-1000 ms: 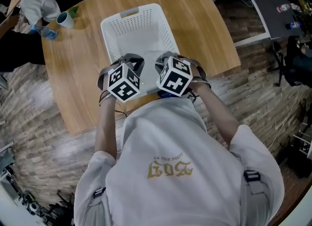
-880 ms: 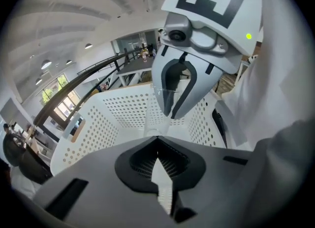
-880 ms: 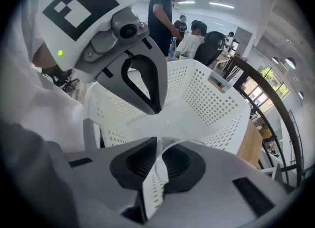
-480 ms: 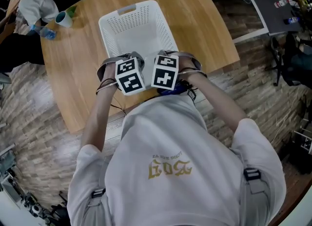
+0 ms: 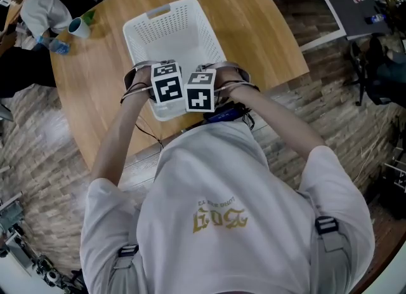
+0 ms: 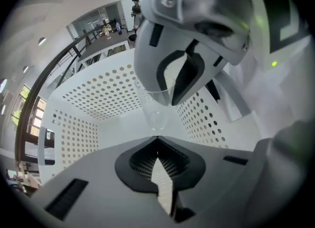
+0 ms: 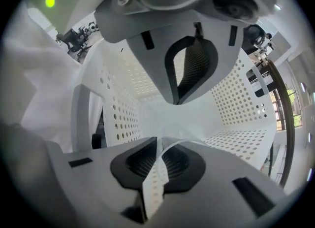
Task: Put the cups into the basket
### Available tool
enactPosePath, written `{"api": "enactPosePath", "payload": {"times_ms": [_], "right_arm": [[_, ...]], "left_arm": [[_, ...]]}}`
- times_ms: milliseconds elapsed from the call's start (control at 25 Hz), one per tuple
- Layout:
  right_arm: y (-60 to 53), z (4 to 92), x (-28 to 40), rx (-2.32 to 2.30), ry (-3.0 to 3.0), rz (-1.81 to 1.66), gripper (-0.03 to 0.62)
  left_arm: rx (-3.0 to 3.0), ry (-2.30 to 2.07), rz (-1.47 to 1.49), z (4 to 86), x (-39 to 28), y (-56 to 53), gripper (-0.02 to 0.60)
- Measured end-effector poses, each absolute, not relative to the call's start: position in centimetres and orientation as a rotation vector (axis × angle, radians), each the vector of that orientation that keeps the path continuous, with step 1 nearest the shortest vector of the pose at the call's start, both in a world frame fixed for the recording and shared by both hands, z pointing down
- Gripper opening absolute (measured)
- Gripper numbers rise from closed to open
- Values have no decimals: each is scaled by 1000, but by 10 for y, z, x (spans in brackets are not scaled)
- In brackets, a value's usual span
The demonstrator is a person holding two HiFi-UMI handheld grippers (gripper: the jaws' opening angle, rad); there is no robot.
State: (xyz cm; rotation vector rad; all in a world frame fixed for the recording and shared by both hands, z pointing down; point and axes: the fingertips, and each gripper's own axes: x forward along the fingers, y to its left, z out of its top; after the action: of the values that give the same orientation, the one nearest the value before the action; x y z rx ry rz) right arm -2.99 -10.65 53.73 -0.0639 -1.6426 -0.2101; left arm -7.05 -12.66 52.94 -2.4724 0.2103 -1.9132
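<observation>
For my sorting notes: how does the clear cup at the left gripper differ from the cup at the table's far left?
The clear cup is see-through; the table cup is white outside, teal inside. The clear cup sits between the jaws of the left gripper, at the white basket; the table cup stands free on the wooden table, away from the basket. Both are drinking cups.

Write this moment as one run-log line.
left claw: clear cup between jaws, grip unclear | right claw: open, empty | both aimed into white basket
</observation>
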Motion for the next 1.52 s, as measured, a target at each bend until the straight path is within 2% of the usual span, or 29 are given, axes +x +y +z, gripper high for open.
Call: {"api": "enactPosePath", "payload": {"times_ms": [440, 720, 1160, 1520], "right_arm": [[-101, 545, -29, -113, -1619, -209, 35], [-98, 551, -26, -158, -1574, -213, 35], [-95, 559, -28, -191, -1540, -178, 35], [-86, 567, -32, -241, -1528, -133, 35]], "left_arm": [[-2448, 131, -1987, 536, -80, -147, 5], [-2449, 254, -1950, 529, -88, -179, 5], [-2477, 151, -1941, 543, -59, -192, 5], [-2551, 153, -1961, 560, -61, -199, 5]]}}
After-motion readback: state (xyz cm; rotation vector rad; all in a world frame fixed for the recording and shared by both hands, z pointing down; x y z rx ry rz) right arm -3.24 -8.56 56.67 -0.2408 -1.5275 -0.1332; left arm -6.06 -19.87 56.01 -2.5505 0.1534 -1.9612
